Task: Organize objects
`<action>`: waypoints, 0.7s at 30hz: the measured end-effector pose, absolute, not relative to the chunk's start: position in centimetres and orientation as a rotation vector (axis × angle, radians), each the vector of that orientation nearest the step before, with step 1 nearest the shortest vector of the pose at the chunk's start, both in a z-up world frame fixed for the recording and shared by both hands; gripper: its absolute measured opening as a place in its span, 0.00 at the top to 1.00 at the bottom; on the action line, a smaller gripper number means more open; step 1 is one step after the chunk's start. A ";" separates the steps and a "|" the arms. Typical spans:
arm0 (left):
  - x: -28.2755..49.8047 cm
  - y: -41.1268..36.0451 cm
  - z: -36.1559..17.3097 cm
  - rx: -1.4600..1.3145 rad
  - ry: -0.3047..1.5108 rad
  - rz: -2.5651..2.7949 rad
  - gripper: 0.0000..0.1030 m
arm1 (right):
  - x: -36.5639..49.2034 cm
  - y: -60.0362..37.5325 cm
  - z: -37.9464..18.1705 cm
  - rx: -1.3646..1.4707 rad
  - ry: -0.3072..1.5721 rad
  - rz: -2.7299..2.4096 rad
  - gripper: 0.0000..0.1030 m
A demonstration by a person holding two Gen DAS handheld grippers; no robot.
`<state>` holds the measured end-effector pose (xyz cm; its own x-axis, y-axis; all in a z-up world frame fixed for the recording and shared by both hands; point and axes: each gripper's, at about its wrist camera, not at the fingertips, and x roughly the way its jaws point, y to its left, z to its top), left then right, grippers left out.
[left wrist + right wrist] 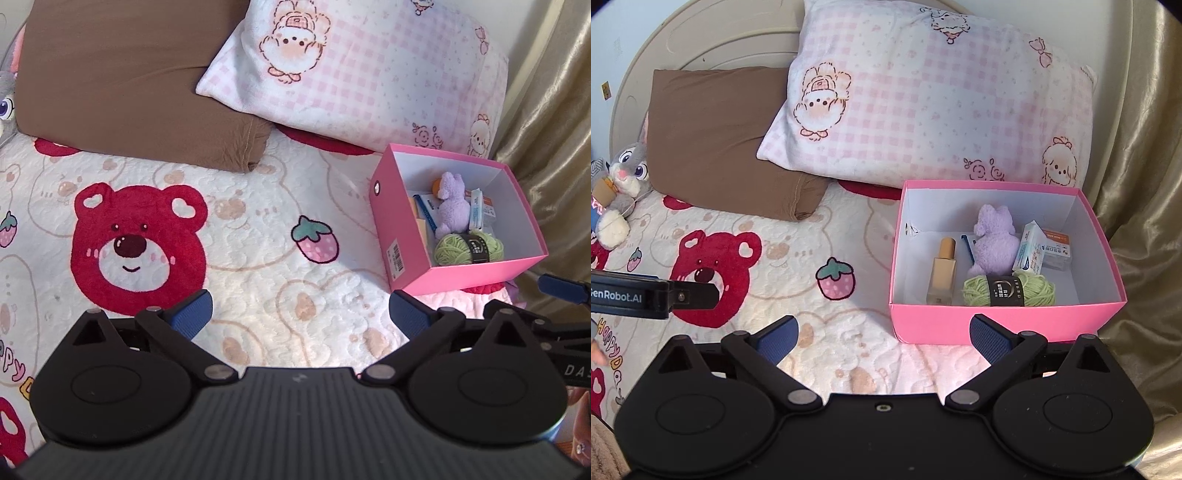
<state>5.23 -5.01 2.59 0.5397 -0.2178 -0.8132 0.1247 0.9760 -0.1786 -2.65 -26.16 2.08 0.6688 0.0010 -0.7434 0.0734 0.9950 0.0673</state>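
Note:
A pink box (997, 325) stands open on the bed at the right; it also shows in the left wrist view (384, 229). Inside lie a purple plush (993, 240), green yarn (1008, 290), a beige bottle (942, 277) and small white cartons (1030, 251). My right gripper (882, 338) is open and empty just in front of the box. My left gripper (301, 314) is open and empty over the bear-print blanket (258, 258), left of the box.
A brown pillow (713, 140) and a pink checked pillow (923, 103) lie at the bed's head. A grey rabbit plush (624, 177) sits at the far left. A gold curtain (1145, 184) hangs on the right.

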 end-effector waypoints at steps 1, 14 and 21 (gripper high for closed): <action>5.4 -4.9 2.3 -0.101 0.996 -0.193 0.00 | -2.6 -26.1 2.1 0.093 0.839 -0.043 0.02; 5.5 -3.8 3.1 -0.123 1.025 -0.171 0.00 | -2.4 -26.0 2.7 0.066 0.848 -0.069 0.02; 5.1 -3.1 3.4 -0.084 1.039 -0.141 0.00 | -2.3 -26.0 2.9 0.064 0.852 -0.083 0.02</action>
<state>5.11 -3.06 3.37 0.4992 -0.1562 -0.8523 0.0764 0.9877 -0.1363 -2.28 -25.98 2.94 0.6555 -0.0478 -0.7537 0.0989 0.9948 0.0229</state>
